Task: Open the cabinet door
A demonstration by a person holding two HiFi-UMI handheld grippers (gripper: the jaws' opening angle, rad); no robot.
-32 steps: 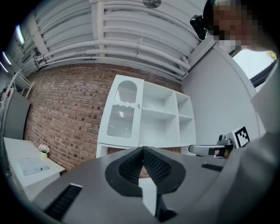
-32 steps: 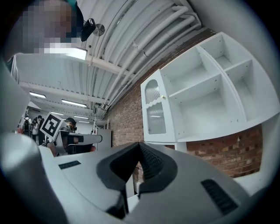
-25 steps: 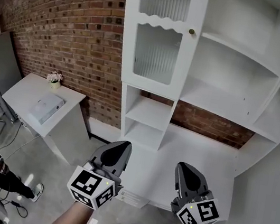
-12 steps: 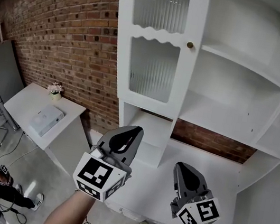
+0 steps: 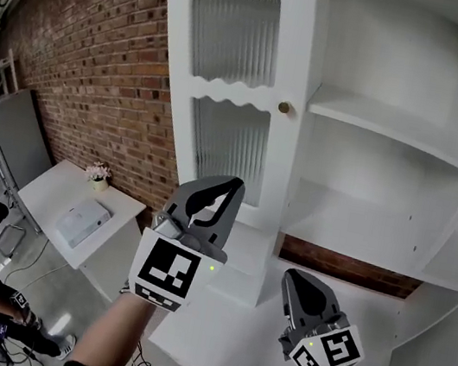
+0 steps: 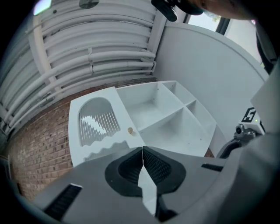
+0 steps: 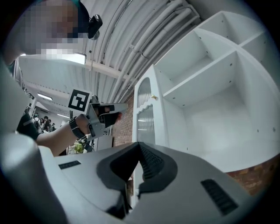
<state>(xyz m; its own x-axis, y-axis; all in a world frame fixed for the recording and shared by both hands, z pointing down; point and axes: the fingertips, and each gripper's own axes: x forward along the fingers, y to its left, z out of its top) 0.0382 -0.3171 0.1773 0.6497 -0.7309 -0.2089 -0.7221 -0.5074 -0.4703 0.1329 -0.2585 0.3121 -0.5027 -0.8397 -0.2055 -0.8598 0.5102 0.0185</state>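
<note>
1. Nearest you, low on the right, your right gripper (image 5: 298, 279) has its jaws pressed together with nothing between them.
2. Just ahead and to the left, your left gripper (image 5: 230, 185) is raised higher. Its jaws are also closed flat on each other and hold nothing. Its tips sit below the knob (image 5: 284, 107) and well apart from it.
3. Farther off, the cabinet door (image 5: 300, 41) stands shut at the left end of the white unit, beside the open shelves (image 5: 379, 125). The small brass knob is on the door's right edge, and ribbed glass panels (image 5: 233, 34) fill its frame.
4. Nothing has taken hold of the door yet, so the reach to the knob is the likely next step.
5. The main risk is arriving closed. Shut jaws would only bump the knob, so spread them before you get there.
6. The knob is small and round. A shallow pinch, or a pull angled off its axis, could let it slip out.
7. The glass lies just left of the knob, so drifting left on the approach could jab a panel.
8. The hinges are probably on the left, so the door would swing toward you. Keep your right gripper out of that arc.
</note>
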